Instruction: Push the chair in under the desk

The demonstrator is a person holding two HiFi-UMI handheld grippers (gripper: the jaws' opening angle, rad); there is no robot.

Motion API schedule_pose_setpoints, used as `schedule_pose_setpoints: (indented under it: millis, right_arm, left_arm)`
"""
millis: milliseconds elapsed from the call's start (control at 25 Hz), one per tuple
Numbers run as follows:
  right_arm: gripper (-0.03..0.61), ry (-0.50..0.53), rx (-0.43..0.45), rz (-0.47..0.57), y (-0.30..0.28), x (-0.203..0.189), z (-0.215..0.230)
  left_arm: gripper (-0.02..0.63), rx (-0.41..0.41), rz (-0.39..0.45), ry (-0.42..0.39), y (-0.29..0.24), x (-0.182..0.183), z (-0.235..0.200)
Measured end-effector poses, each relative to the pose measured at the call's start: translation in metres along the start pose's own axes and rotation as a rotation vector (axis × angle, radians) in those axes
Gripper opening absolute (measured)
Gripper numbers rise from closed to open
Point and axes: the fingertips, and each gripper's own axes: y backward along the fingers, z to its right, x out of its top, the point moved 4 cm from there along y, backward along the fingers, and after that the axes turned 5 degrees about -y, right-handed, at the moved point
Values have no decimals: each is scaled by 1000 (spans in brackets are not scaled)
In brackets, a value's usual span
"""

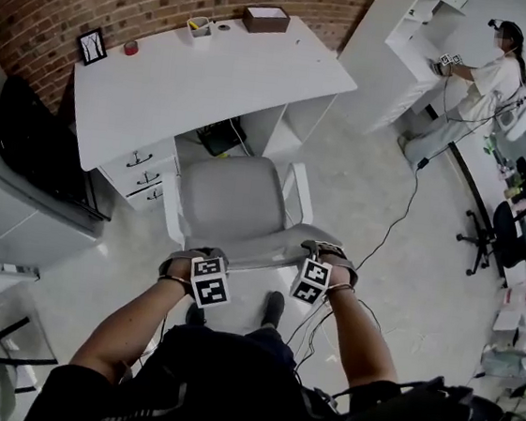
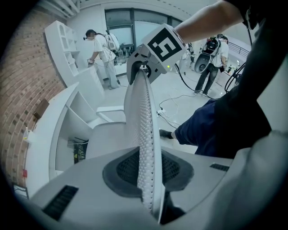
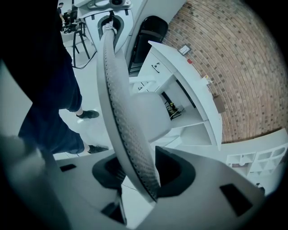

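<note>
Low in the head view, at about 6 o'clock: left gripper (image 1: 191, 263) and right gripper (image 1: 325, 259), level with each other on the top rim of the backrest (image 1: 258, 255), left toward 7 o'clock, right toward 5 o'clock. Both clenched on that rim. On the left, mesh edge straight through between the pads, a pad against each face. On the right, same edge aslant through the jaws, pinched low down.

Outward toward 12 o'clock: chair (image 1: 235, 206) facing away, seat (image 1: 231, 197) and both armrests wholly out on open floor.

Further on, at 11 to 12 o'clock: desk (image 1: 192, 84) against the brick wall. Kneehole (image 1: 244, 132) straight ahead of the seat. Drawers (image 1: 140, 170) at 10 o'clock of the seat, just beside its front corner. Something dark on the floor inside the kneehole, too small to name.

Well apart at 2 o'clock: a person (image 1: 476, 83) at white shelves, no part of this job.

Judged done: reach and grip on the backrest, chair roughly lined up with the opening.

Judged left: nearly all of the push. Seat front just short of the desk edge, nothing under the top yet. Still to come: roll toward 12 o'clock until seat under the top, clear of drawers at left and side panel at right, then release of both grips.
</note>
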Motion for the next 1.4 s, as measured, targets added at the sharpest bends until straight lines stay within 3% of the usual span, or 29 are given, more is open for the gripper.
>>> schedule_pose_setpoints:
  millis: [320, 760, 1160, 1400]
  right_arm:
    - [160, 143, 4, 69, -20, -18, 45]
    - [150, 287, 9, 145, -39, -47, 98]
    - [126, 383, -13, 219, -47, -57, 115]
    - [127, 399, -7, 229, -48, -61, 125]
  left_arm:
    - [71, 74, -36, 109, -17, 29, -22]
    - [64, 171, -151, 232, -41, 78, -44]
    - [66, 263, -267, 260, -56, 88, -60]
    - [63, 237, -291, 295, -59, 94, -65]
